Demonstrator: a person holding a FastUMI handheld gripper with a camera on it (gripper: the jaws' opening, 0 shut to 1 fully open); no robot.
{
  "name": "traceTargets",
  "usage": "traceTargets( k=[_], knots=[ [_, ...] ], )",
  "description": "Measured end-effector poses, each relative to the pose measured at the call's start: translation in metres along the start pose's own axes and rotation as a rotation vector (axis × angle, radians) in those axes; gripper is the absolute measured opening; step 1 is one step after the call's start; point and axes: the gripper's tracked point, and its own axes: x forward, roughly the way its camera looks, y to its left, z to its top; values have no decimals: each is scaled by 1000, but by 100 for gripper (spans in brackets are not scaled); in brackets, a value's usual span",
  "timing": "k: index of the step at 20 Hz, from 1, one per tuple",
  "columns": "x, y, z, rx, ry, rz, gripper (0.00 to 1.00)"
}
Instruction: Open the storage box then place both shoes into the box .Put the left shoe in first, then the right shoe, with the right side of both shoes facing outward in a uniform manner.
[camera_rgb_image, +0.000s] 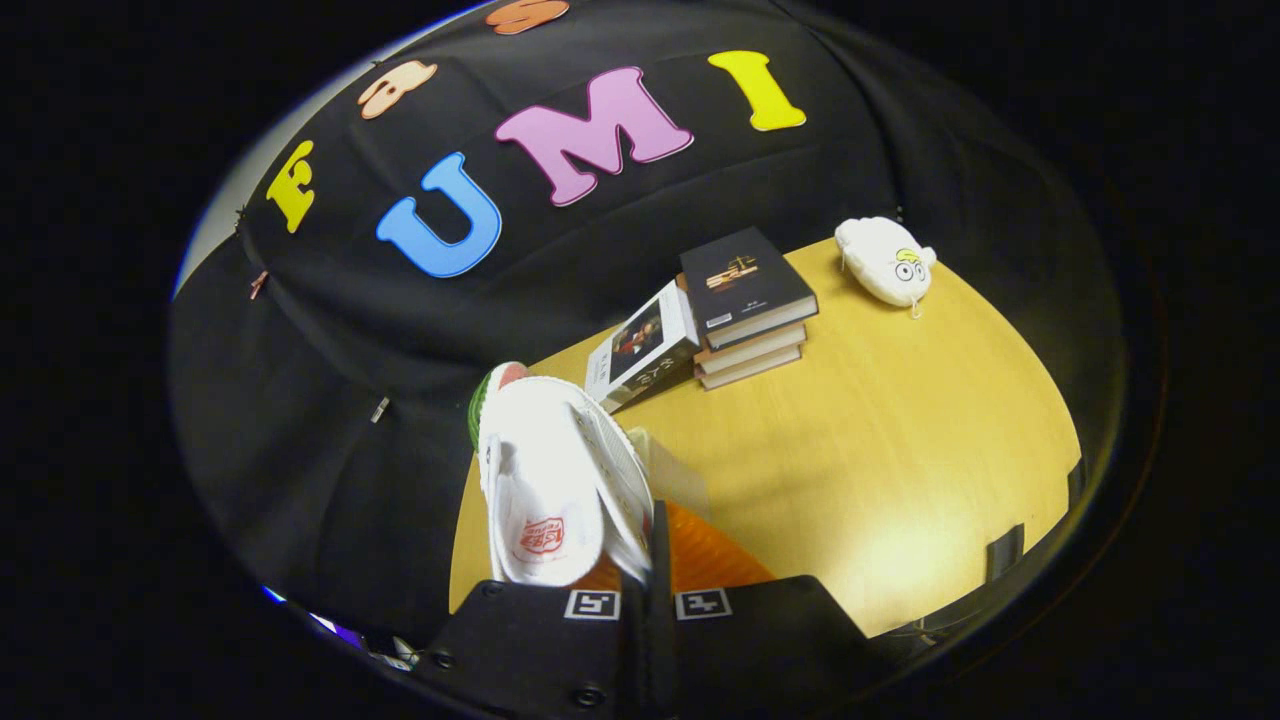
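White shoe (545, 480) pinched by its side in gripper (648, 600), lengthwise away from fingers, over wooden table (880, 450)

Shoe (555, 470) crowds the fingers (648, 600); table (900, 460) right of it lies open.

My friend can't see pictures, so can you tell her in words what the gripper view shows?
The gripper is shut on a white shoe, holding it up over an orange box on a wooden table. Beyond the fingers are a stack of books, another book leaning on it, and a small white plush toy.
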Motion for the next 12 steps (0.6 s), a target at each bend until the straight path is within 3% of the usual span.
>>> traceTargets(
  k=[4, 12],
  knots=[
    [25, 20, -31, -7, 48, -62, 5],
    [52, 6, -73, 46, 103, -271, 6]
  ],
)
